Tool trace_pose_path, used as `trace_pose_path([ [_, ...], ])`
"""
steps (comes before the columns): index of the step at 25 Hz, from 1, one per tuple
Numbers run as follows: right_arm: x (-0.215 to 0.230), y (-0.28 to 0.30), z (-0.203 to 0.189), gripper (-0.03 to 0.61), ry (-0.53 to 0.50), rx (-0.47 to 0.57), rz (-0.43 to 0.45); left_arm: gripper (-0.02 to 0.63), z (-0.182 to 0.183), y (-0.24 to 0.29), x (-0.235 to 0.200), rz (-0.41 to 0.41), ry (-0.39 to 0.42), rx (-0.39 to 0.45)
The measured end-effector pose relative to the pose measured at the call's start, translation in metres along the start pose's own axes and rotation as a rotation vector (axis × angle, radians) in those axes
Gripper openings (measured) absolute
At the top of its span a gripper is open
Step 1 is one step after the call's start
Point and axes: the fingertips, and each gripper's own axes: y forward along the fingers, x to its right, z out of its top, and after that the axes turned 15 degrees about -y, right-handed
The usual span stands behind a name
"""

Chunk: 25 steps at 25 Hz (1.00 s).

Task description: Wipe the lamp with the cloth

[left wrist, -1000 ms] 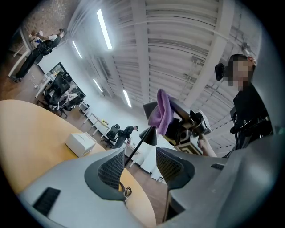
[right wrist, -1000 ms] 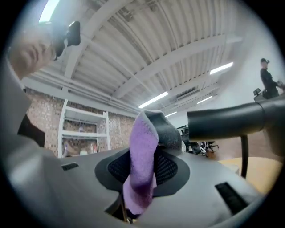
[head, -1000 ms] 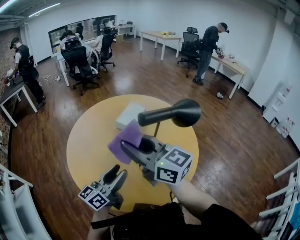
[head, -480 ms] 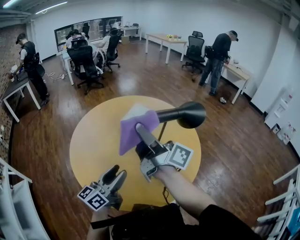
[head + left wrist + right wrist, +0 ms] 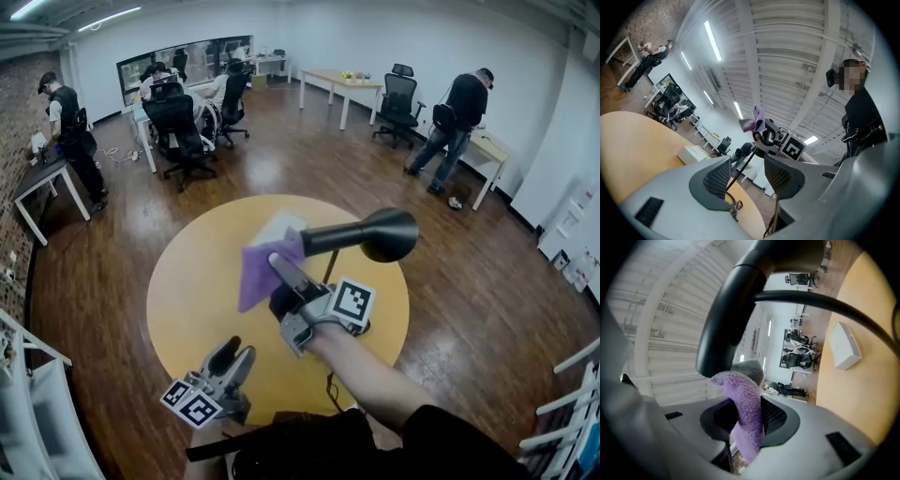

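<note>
A person working two hand-held grippers brings a purple cloth (image 5: 261, 274) to a black desk lamp (image 5: 375, 234) that stands on a round yellow desk (image 5: 187, 291) in an open office. The right gripper (image 5: 278, 262) has its jaws clamped on the cloth, which is bunched upright between the pads so that a loose fold rises clear of the tips. That fold sits at the narrow end of the lamp's horizontal head, touching it or all but touching it; the right gripper view shows purple pile directly under the black tube. Held this way, soft fabric rather than hard plastic would meet the lamp.

The left gripper (image 5: 231, 353) hangs lower and nearer the person than the lamp, well apart from it, with its jaws apart and nothing between them. It appears to be kept out of the wiping hand's path, though free to steady the lamp if it should rock. A white box (image 5: 277, 223) lies beyond the lamp's narrow end, clear of the work.

The wipe looks to be at its start: most of the lamp's head, to the wide shade end, lies ahead of the cloth.
</note>
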Motion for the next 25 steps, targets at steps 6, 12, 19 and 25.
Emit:
trace_pose_path([
  [6, -0.021, 0.002, -0.012, 0.112, 0.011, -0.063, 0.06, 0.207, 0.002, -0.002, 0.0, 0.009, 0.006, -0.01],
  [12, -0.077, 0.004, 0.02, 0.112, -0.014, 0.086, 0.242, 0.209, 0.004, 0.0, 0.0, -0.006, 0.016, -0.024],
  [19, -0.047, -0.002, 0.025, 0.112, 0.086, 0.165, 0.195, 0.208, 0.008, 0.006, 0.015, -0.043, 0.024, -0.029],
  [25, -0.024, -0.003, 0.006, 0.11, 0.096, 0.071, 0.141, 0.207, 0.007, 0.001, 0.015, -0.047, 0.016, -0.014],
])
